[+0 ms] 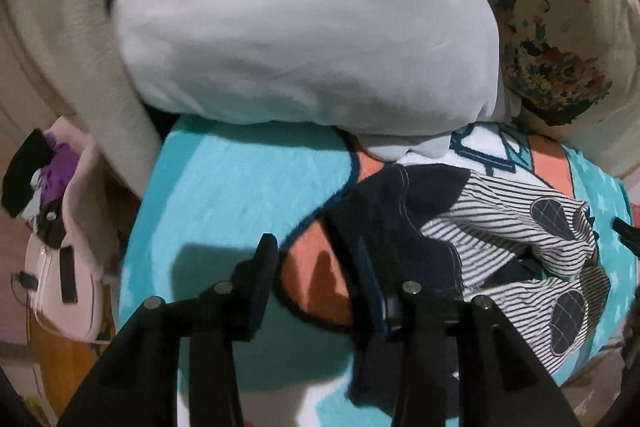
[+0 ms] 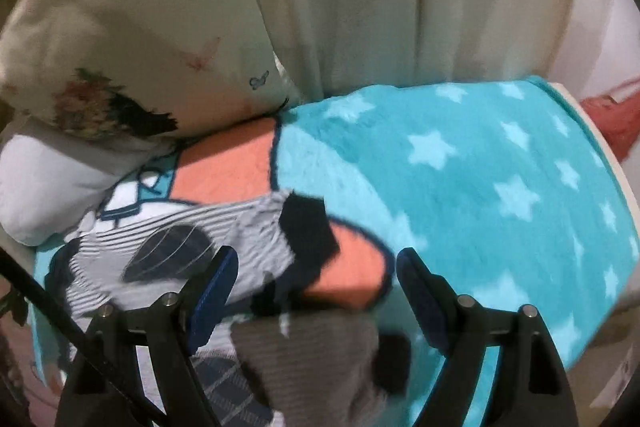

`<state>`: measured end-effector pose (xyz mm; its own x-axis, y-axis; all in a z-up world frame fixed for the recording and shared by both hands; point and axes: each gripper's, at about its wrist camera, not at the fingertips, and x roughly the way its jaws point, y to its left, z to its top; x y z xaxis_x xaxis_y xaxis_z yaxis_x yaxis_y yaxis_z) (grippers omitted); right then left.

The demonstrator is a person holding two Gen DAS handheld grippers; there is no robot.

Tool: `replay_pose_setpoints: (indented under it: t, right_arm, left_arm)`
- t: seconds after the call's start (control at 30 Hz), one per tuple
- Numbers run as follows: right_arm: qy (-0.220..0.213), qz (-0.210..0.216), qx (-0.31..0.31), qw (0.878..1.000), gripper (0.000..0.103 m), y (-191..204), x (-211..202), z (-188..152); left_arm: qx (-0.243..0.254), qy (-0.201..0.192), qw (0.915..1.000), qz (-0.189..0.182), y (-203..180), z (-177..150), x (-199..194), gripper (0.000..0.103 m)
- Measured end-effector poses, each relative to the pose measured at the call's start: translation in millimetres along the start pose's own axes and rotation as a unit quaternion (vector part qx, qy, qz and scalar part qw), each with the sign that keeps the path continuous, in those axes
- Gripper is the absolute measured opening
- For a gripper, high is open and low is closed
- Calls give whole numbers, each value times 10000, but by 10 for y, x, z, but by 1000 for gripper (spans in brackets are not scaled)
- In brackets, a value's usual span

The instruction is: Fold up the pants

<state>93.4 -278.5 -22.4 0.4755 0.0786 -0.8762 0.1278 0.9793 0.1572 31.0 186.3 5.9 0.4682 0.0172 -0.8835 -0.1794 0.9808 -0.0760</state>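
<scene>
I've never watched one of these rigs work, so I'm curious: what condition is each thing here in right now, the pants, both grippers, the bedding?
Striped pants: rumpled on the blanket, not yet folded flat.
Left gripper: open, its right finger at the navy waistband.
Right gripper: open, hovering over a leg cuff.
Turquoise blanket: spread flat under the pants.
White pillow: lying behind the pants.
Floral cushion: propped upright beside the pillow.

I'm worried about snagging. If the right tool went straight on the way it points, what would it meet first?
Most likely the striped pants lying between the open right tool fingers; depth is unclear.
</scene>
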Motion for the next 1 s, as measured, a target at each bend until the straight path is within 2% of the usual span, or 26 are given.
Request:
replay_pose_setpoints:
  t: [0.13, 0.17, 0.2, 0.23, 0.27, 0.3, 0.33, 0.6, 0.67, 0.73, 0.83, 1.0]
  right_arm:
    - [401, -37, -307, 9987, 85, -4, 496, 170]
    - [575, 42, -367, 9977, 82, -10, 628, 194]
    - [705, 258, -358, 9965, 60, -18, 699, 206]
    - [873, 594, -295, 9940, 33, -31, 758, 216]
    - [887, 778, -259, 9927, 28, -36, 751, 238]
    - [899, 954, -260, 9910, 15, -37, 734, 263]
    - [888, 1064, -264, 9900, 13, -40, 707, 291]
    - [438, 369, -601, 9965, 14, -140, 633, 548]
    - [455, 202, -569, 9971, 24, -223, 706, 579]
    - [518, 102, -379, 9979, 51, -381, 717, 578]
    - [430, 309, 15, 9986, 52, -697, 505, 498]
    - [659, 1338, 453, 9878, 54, -1085, 96, 65]
  left_arm:
    - [-286, -27, 9996, -27, 37, -77, -130, 40]
    - [-319, -40, 9995, -3, -2, -95, -164, 40]
    - [-332, -57, 9994, 36, -51, -97, -172, 40]
    - [-338, -88, 9994, 87, -93, -106, -206, 40]
    - [-340, -120, 9993, 124, -134, -113, -237, 40]
    - [-348, -140, 9992, 142, -162, -116, -248, 40]
    - [-372, -156, 9991, 164, -196, -122, -266, 40]
    - [-422, -67, 9987, 269, -482, -206, -199, 40]
    - [-386, -12, 9987, 336, -566, -240, -157, 40]
    - [-326, 70, 9985, 431, -638, -278, -111, 41]
    - [-320, 108, 9981, 519, -668, -342, -99, 41]
    - [-385, 274, 9976, 515, -612, -485, -32, 43]
